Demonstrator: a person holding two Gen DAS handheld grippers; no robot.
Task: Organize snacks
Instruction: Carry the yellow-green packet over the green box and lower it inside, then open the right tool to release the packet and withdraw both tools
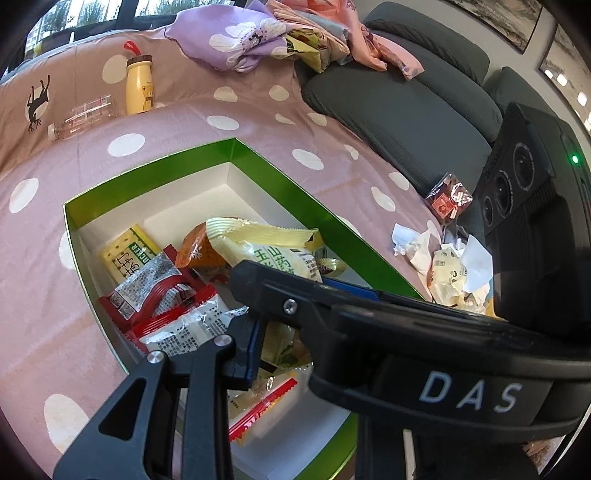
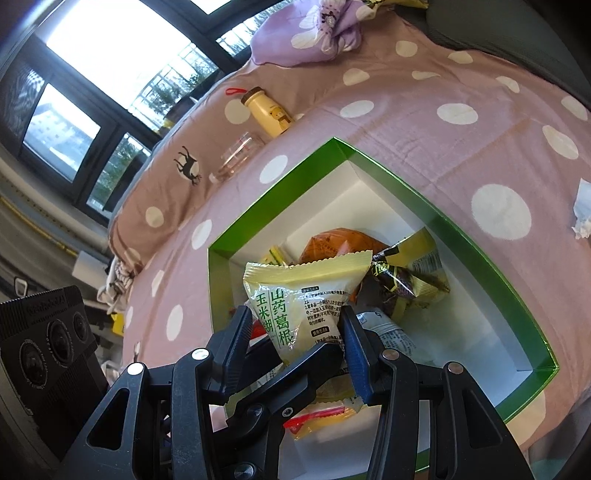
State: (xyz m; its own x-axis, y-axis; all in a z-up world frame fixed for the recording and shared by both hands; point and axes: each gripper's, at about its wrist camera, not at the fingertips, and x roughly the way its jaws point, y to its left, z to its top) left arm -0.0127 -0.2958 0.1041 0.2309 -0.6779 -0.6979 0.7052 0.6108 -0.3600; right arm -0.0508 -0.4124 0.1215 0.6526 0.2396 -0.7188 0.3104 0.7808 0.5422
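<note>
A green box with a white inside (image 1: 147,177) (image 2: 480,236) lies on the dotted pink cover and holds several snack packets: red-and-clear ones (image 1: 159,295), a cracker pack (image 1: 127,251), an orange bag (image 1: 195,247) (image 2: 340,240) and a dark gold packet (image 2: 410,280). My right gripper (image 2: 295,325) hangs over the box with its jaws apart around a pale yellow packet (image 2: 306,291) (image 1: 269,247); its fingers (image 1: 258,273) cross the left wrist view. My left gripper (image 1: 255,347) is over the box's near part; its second finger is hidden.
A yellow bottle (image 1: 139,86) (image 2: 267,112) and a clear bottle on its side (image 1: 83,116) (image 2: 238,153) lie beyond the box. Crumpled wrappers and paper (image 1: 447,266) and a red packet (image 1: 448,197) sit by grey cushions (image 1: 399,103). Folded fabrics (image 1: 251,33) lie at the back.
</note>
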